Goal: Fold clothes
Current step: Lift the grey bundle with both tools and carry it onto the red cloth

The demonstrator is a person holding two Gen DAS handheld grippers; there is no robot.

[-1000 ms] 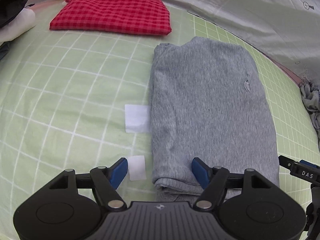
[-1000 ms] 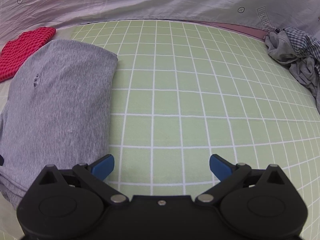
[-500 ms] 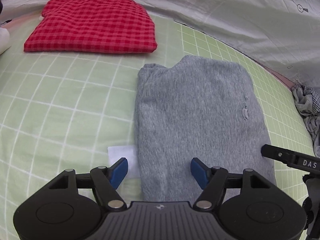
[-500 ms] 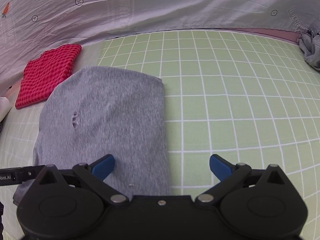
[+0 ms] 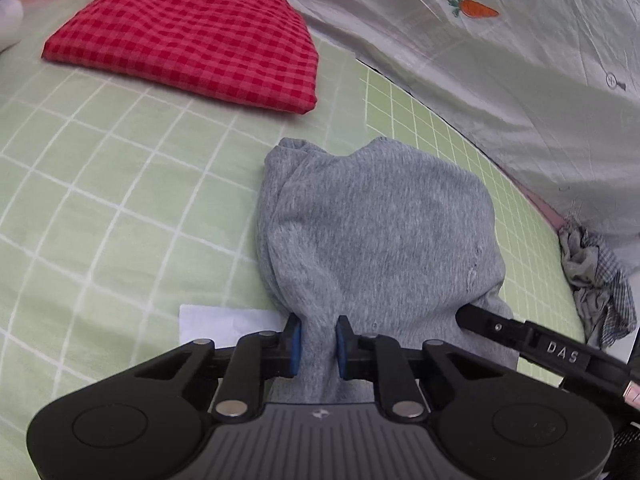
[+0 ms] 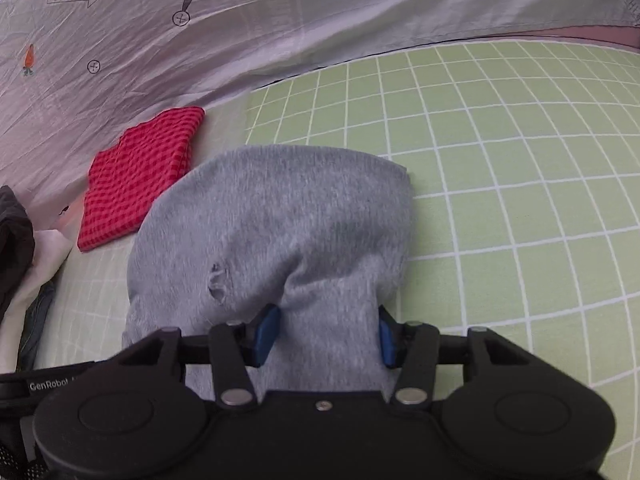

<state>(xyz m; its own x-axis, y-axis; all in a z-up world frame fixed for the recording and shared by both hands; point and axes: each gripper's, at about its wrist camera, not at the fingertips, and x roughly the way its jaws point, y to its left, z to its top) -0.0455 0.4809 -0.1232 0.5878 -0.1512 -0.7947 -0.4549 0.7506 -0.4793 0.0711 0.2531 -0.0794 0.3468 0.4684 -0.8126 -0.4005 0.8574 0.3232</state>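
green grid mat [image 5: 120, 200] covers the bed, pale printed sheet [image 6: 200, 40] behind it. grey garment [image 5: 380, 232] lies lengthwise in the middle of the mat, already folded into a long narrow panel, far end flat on the mat, near end bunched and lifted. red checked garment [image 5: 192, 32] sits folded beyond it at the mat's far left edge, well apart. crumpled checked cloth [image 5: 596, 280] sits at the right edge.

left claw [image 5: 318, 338] is clamped on the near-left corner of the grey garment, pads pinched tight on a gather of cloth. right claw [image 6: 326, 330] is clamped on the near-right part, pads wider apart with a thick bunch between.

step in hand, my read: both near corners gripped for the crosswise fold. next move needs both claws raised level and carried toward the far end together, keeping the edge taut so the layers don't slide, then lining near edge over far edge before letting go. small white tag [image 5: 228, 320] lies on the mat just left of the grip.
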